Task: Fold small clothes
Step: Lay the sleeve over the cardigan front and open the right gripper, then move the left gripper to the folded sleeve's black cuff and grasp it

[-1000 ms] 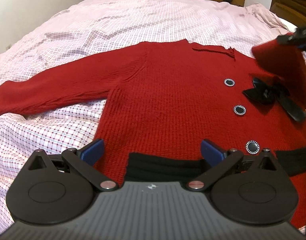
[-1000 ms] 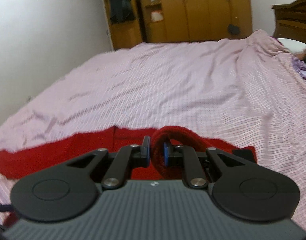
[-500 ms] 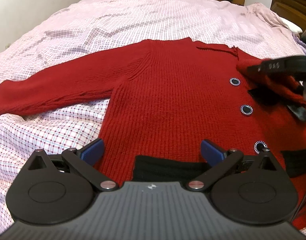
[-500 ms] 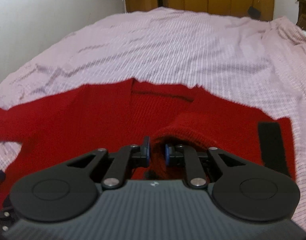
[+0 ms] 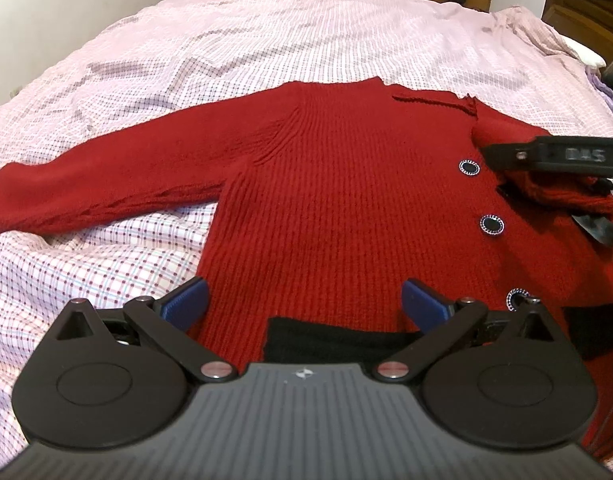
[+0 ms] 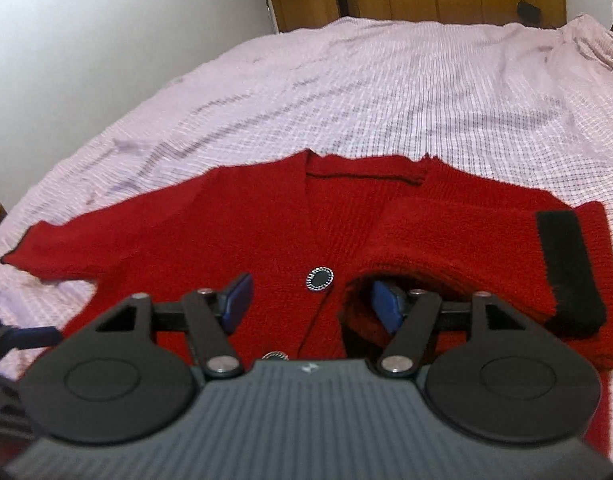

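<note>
— Lying flat on the checked bedsheet [image 5: 106, 264], the red cardigan [image 5: 338, 208] spreads ahead of the left gripper [image 5: 304, 300], whose jaws stand wide apart over its black hem band [image 5: 338, 340].

— And the right gripper [image 6: 312, 300]?

— Jaws parted too. The folded sleeve [image 6: 458, 240] drapes over its right finger [image 6: 386, 304]; whether they touch is blurred. A button [image 6: 319, 279] sits just ahead, between the jaws.

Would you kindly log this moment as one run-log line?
stage: sleeve fold | right gripper: open, right sleeve lying across red cardigan | left gripper: open above hem | left sleeve: unfolded
</note>
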`<state>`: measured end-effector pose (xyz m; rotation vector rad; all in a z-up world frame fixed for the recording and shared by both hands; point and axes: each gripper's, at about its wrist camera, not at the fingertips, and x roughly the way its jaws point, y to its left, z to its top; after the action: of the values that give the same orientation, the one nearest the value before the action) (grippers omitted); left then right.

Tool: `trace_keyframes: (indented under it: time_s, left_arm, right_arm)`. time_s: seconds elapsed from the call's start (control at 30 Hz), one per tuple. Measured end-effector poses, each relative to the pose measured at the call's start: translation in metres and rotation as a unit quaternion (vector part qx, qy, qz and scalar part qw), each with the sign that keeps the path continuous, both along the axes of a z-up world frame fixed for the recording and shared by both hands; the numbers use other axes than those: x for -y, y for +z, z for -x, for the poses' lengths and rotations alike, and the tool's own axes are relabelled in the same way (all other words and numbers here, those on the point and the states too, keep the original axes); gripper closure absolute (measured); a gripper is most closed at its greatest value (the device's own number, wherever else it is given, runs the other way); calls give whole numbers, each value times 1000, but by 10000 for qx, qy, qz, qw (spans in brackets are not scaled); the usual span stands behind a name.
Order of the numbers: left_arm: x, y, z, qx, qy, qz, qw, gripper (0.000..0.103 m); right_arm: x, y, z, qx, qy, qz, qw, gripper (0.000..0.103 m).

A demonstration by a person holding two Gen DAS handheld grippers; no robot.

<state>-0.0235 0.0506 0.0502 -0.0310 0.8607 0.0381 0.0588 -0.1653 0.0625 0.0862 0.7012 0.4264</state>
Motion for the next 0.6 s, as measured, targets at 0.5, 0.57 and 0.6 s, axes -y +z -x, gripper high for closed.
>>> trace_keyframes:
  time_s: [0.5,0.57,0.6]
  left_arm:
    - [28,37,-16,279,-480,-335,9979,0]
    - [37,43,-21,343,-581,-385,9970,0]
    - [42,45,-23,359,-631,-389,9966,0]
  right_arm:
    - [58,29,48,188,-452,68,9988,37]
    - [71,29,49,92,-623,-33,9980,37]
    - [78,28,49,59,-737,-86,9972,37]
